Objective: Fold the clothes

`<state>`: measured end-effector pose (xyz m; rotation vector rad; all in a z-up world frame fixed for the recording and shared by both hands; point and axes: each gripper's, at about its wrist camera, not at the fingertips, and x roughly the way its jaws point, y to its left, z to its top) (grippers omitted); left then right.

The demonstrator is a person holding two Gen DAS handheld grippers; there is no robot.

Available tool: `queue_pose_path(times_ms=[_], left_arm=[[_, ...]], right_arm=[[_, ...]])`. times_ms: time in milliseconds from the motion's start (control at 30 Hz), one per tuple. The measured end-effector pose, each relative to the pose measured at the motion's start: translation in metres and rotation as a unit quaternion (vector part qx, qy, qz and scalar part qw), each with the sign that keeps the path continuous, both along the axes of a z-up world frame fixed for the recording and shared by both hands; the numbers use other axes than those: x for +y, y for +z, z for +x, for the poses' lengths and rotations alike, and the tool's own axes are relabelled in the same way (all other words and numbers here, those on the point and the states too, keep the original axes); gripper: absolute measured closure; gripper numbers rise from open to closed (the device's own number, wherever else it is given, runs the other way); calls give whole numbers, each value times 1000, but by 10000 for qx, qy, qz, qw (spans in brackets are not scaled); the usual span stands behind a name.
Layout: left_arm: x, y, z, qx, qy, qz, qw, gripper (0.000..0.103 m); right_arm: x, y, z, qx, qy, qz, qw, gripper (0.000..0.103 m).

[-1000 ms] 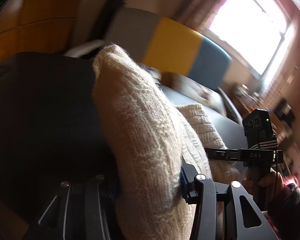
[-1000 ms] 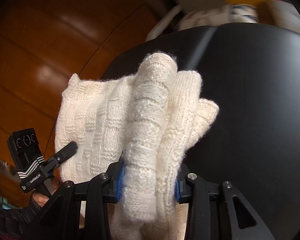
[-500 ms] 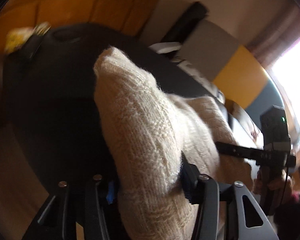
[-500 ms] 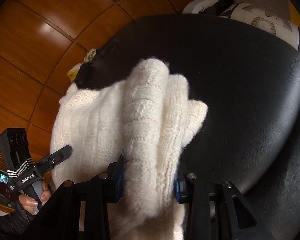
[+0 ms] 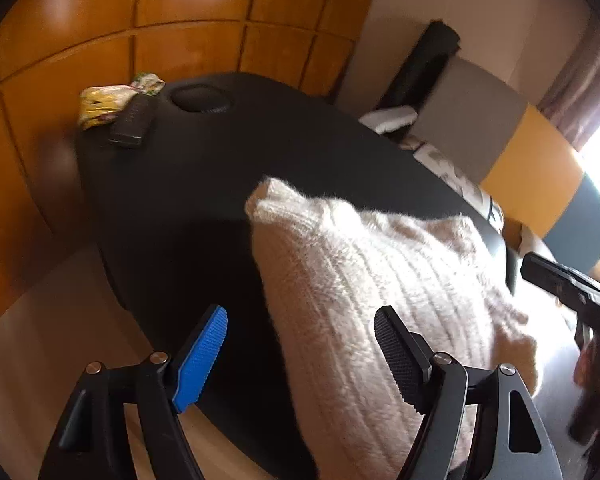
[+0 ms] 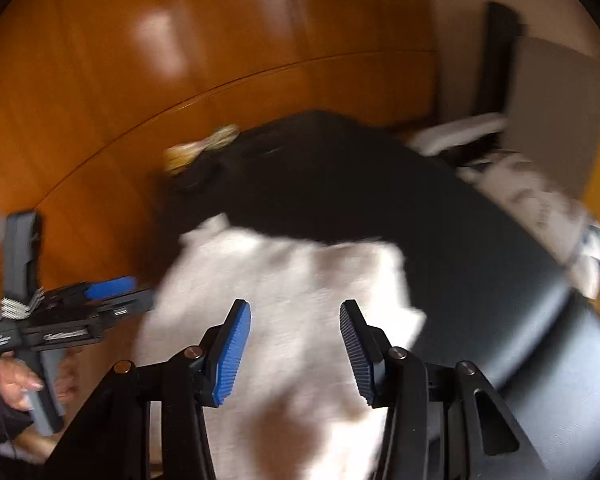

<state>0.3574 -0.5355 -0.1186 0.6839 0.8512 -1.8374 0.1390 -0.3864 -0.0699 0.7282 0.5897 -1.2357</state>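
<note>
A cream knitted sweater (image 5: 372, 300) lies folded in a thick bundle on the black padded surface (image 5: 260, 152). My left gripper (image 5: 300, 314) hangs over its near left edge with its jaws opening. The blue pad (image 5: 200, 360) stands clear of the knit, and the black pad (image 5: 396, 360) sits in front of it without pressing. In the blurred right wrist view the sweater (image 6: 284, 272) spreads below my right gripper (image 6: 295, 304), whose jaws are also opening, with the pads off the cloth. The other gripper shows at the edge of each view, right (image 5: 572, 288) and left (image 6: 60, 312).
A yellow-green packet (image 5: 104, 104), a black remote (image 5: 132, 124) and a round recess (image 5: 200, 98) sit at the far corner. Wooden panels (image 5: 180, 8) stand behind. A patterned cloth (image 5: 460, 176) and a grey, yellow and blue sofa (image 5: 520, 156) lie far right.
Both grippers were shut on the sweater; now both stand open and the sweater rests on the black surface. Both views have swung and pulled back from the knit.
</note>
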Motion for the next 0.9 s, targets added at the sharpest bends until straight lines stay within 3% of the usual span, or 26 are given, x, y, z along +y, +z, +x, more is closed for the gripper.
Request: queue_pose_path(times_ms=[33,167,267,400,500,600,833,900], left_arm=[[7,0,-7,6,0,-4,10000,25],[27,-3,-42,-181,-16,36,9998,24],[31,-14,-63,-393,41,235,9989,23],[26,-12,-62,-419,197,189,9988,21],[30,6,-61,-685,299,-150,9971,20],[35,25,-59,-1009,509,-410,9927,11],[60,62,-46,-695,696,-669,9929,9],[66,69,-48,-848,722,-589,9920,9]], right_arm=[[-5,-11,8,215,55,174,9996,56],[2,-58,1,295,-143,766,9965,58],[8,-62,-11,-269,-404,626,9969,58],[0,-52,4,-389,-658,462,9960,58],[14,-28,14,-194,-975,-33,9950,56],[18,-9,25,-147,-1199,-235,9924,56],[31,4,47,59,-1144,-267,9931,56],[36,7,52,95,-1048,-288,9940,56]])
